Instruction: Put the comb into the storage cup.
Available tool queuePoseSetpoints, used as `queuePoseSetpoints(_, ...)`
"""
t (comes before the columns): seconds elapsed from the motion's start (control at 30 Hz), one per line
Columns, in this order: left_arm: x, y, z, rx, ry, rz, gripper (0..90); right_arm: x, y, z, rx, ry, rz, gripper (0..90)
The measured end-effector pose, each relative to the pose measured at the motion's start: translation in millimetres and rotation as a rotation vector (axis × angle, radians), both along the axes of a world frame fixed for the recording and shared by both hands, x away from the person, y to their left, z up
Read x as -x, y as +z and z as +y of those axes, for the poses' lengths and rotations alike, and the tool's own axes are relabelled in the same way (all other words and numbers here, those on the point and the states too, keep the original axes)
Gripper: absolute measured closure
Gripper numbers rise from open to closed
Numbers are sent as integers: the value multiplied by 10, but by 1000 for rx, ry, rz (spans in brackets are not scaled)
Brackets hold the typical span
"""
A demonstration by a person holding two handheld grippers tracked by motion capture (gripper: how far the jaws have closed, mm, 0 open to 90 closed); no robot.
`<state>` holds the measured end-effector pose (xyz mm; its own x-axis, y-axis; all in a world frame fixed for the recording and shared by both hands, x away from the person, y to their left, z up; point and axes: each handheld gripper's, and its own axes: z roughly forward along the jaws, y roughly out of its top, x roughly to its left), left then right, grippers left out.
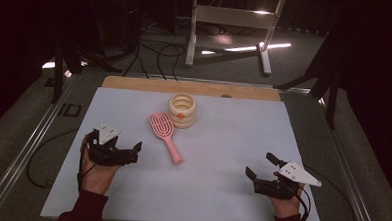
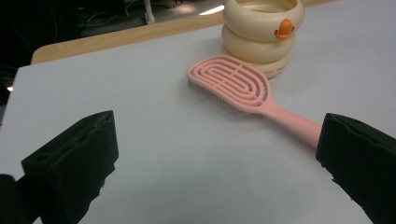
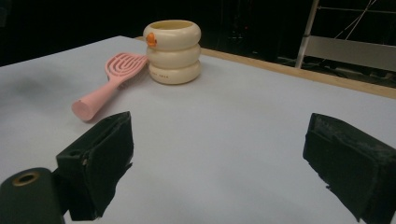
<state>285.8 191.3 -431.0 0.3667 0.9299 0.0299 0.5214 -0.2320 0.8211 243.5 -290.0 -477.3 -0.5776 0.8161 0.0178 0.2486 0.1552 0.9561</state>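
Left gripper (image 1: 138,150) jaws apart, pink hairbrush (image 1: 165,135) handle toward person

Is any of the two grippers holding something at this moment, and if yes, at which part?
Nothing is held. The left gripper and right gripper are both open, apart from the pink hairbrush lying on the table.

Pink hairbrush (image 1: 166,135) lies flat, bristles down, mid surface (image 1: 232,142), handle toward the near side. Cream ringed cup (image 1: 182,109) with an orange duck-bill mark stands upright just beyond the brush head, close beside it. Beyond the surface's far wooden edge: white metal frame (image 1: 232,27) and black cables (image 1: 156,51) on the floor.
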Motion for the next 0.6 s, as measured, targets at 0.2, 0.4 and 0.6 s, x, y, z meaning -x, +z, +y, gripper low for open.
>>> queuePoseSetpoints(0.2,-84,-29,-94,14,7,27,0,0,3,-3,0,-1,-1,88)
queuePoseSetpoints(0.4,-186,-66,-280,-5,-3,53,0,1,6,-4,0,-2,-2,88)
queuePoseSetpoints(0.6,-290,-67,-414,-18,3,66,0,2,8,-6,-1,-3,-1,88)
